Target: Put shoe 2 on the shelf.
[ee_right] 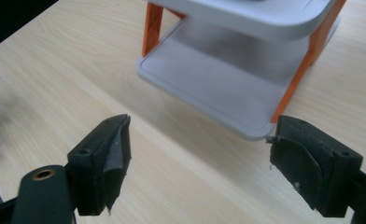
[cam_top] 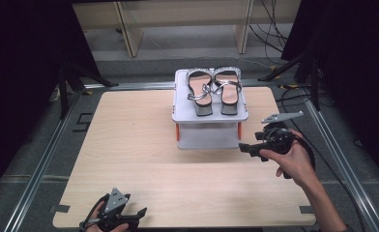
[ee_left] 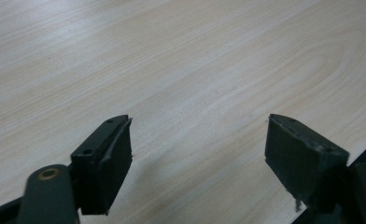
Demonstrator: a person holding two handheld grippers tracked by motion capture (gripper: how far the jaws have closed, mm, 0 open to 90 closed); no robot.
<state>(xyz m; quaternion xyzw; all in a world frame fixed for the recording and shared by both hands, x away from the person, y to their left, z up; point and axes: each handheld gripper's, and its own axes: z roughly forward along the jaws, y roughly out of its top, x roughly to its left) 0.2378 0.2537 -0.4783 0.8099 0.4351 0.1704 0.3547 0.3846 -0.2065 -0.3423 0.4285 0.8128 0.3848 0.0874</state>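
A pair of silver-strapped sandals lies side by side on the top of a white two-level rack with orange posts, at the far middle of the wooden table. My right gripper hovers just right of the rack's front corner with its jaws wide and nothing between them. In the right gripper view this gripper points at the rack's bare lower shelf. My left gripper rests near the table's front left edge. In the left gripper view it stands open over bare wood.
Dark stands and cables lie on the floor beyond the table's right side. A metal frame rail runs along the table's left side. Pale wooden furniture legs stand at the back.
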